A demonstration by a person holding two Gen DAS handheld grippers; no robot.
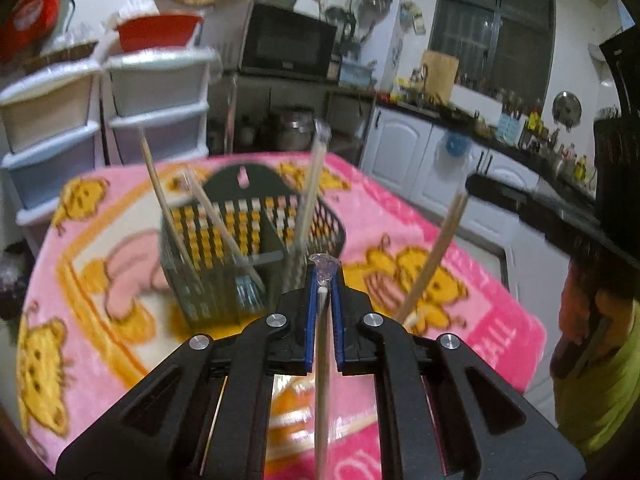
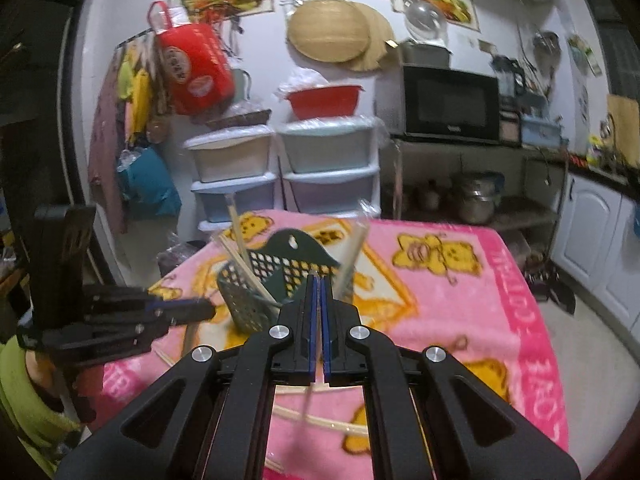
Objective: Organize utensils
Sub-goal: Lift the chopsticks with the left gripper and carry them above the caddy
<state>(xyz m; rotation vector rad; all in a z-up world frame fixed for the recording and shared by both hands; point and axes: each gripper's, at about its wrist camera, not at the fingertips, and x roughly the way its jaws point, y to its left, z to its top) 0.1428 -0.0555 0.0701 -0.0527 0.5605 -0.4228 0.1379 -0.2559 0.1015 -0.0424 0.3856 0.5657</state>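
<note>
While clamped — chopstick (image 1: 322,360) in left claw (image 1: 323,280)

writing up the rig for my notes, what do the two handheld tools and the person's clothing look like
Both tools are matte black plastic. The left tool and right tool each have two narrow fingers lined with blue pads, driven by angular black linkage arms with triangular cutouts and round silver pivot bolts. No cables show. The person wears a yellow-green sleeve.
</note>
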